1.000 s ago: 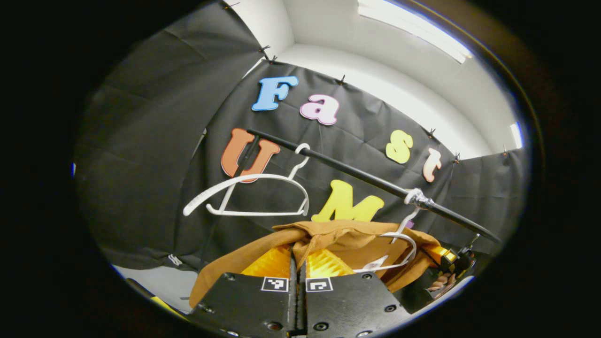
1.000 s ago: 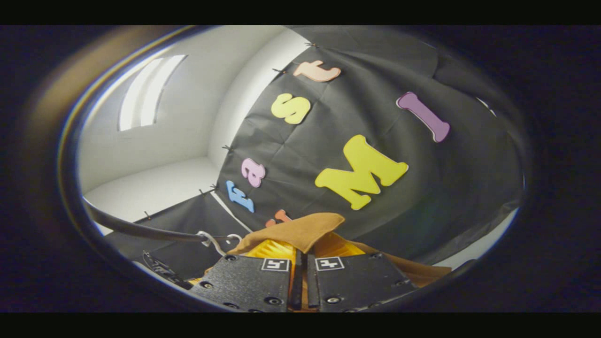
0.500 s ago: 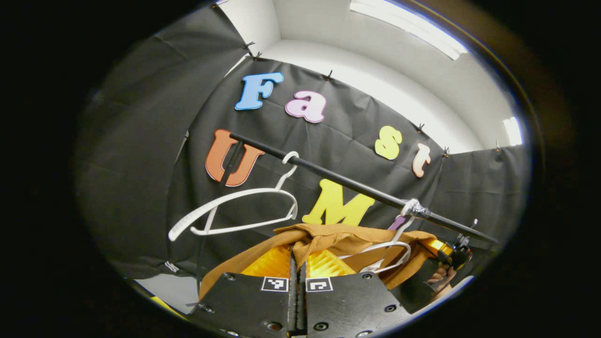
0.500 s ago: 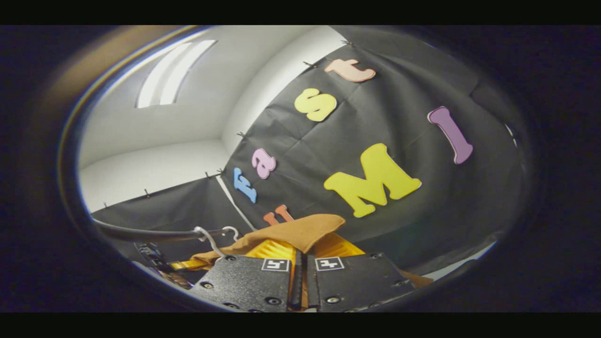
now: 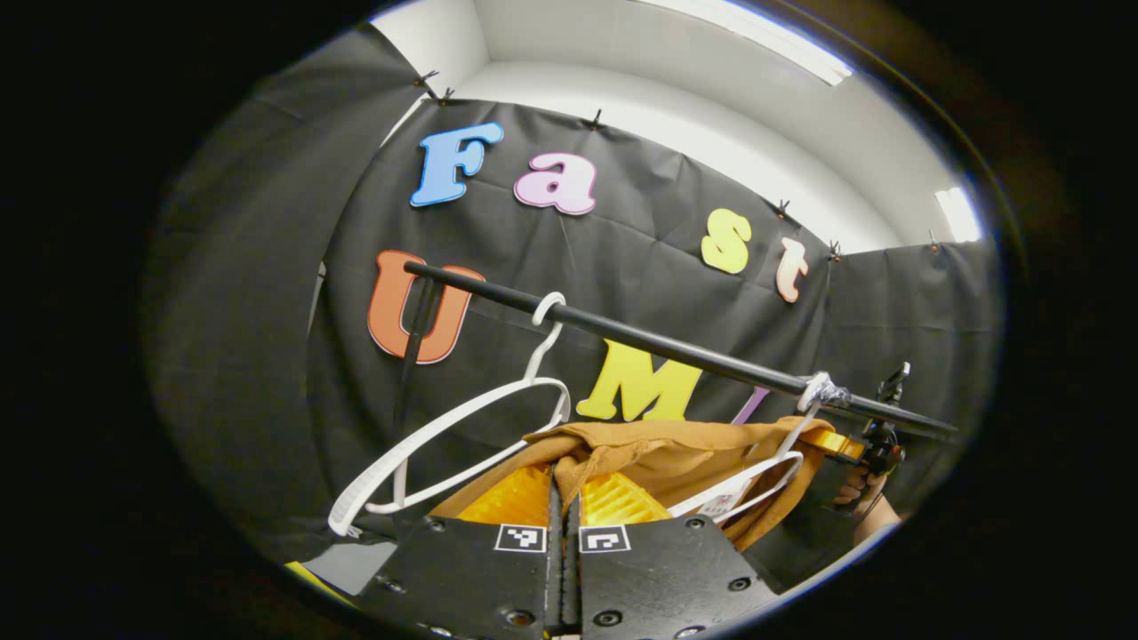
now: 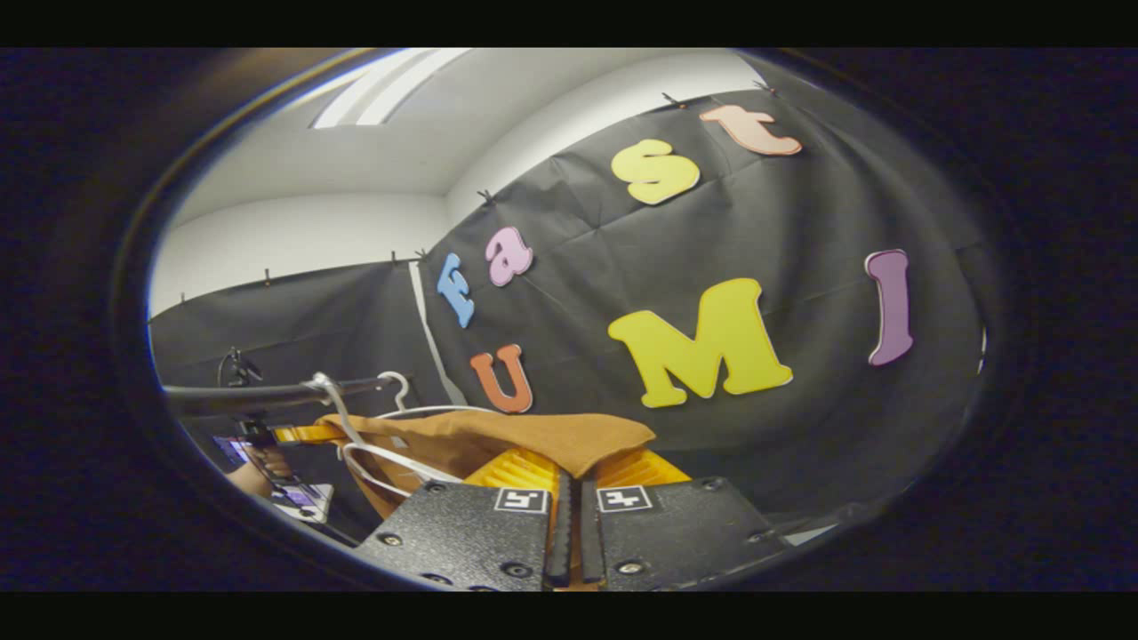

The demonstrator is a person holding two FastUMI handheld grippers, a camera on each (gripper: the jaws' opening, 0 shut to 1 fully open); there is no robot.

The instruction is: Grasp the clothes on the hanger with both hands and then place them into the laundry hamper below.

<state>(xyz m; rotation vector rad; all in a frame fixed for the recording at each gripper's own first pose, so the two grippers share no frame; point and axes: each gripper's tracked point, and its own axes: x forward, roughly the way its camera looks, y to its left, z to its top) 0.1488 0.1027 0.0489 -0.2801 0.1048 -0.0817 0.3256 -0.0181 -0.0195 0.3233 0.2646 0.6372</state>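
A black rail (image 5: 676,349) carries 2 white hangers: one bare (image 5: 462,418), one (image 5: 756,471) near its right end inside the brown garment (image 5: 676,453). Both the left gripper (image 5: 563,498) and right gripper (image 6: 573,476) clamp the garment's fabric.

Garment (image 5: 676,453) under rail (image 5: 640,338), empty hanger (image 5: 462,427) seemingly left.

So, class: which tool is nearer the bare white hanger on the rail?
Left. The left tool grips the brown garment beside the bare hanger; the right tool holds the far end.
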